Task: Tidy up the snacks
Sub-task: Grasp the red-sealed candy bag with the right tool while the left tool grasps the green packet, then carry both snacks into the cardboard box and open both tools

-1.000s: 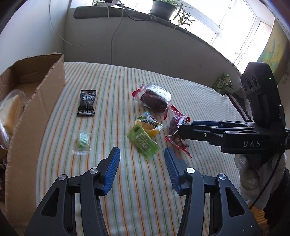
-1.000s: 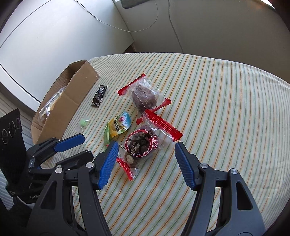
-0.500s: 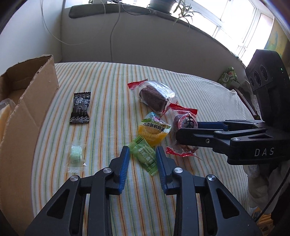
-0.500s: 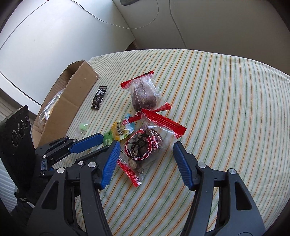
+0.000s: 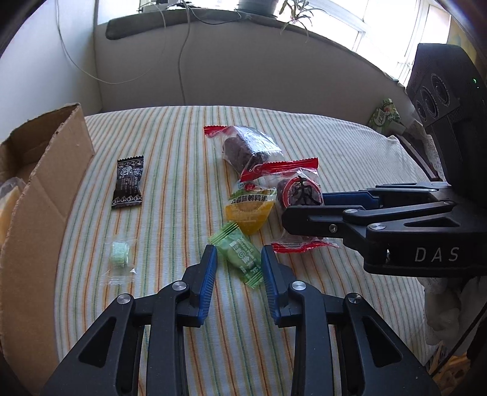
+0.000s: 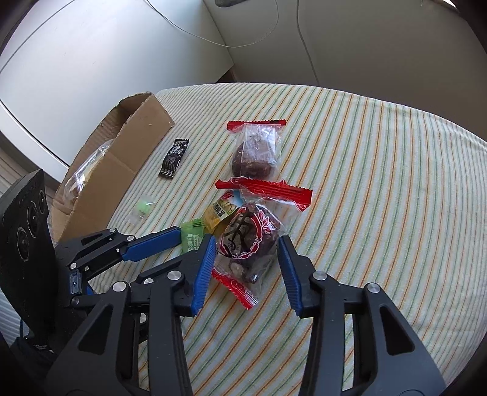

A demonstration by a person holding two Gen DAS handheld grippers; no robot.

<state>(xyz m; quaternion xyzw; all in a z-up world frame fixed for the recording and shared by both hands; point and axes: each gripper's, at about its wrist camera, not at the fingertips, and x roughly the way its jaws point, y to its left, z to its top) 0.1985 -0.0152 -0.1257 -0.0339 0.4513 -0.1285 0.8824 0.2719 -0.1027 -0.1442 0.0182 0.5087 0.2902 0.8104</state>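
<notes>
We see our left hand-held gripper (image 5: 239, 262) narrowly parted astride the green packet (image 5: 242, 255); our right hand-held gripper (image 6: 247, 252), wider, straddles the red-edged bag (image 6: 249, 236), at 3 o'clock of the packet.

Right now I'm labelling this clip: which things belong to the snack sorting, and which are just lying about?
Job:
green flat sachet
yellow-and-green egg packet
two clear red-ended bags
black sweet wrapper
clear-wrapped pale green candy
brown cardboard box

Lying about:
potted plant
trailing white cable
green packet beyond table edge
</notes>
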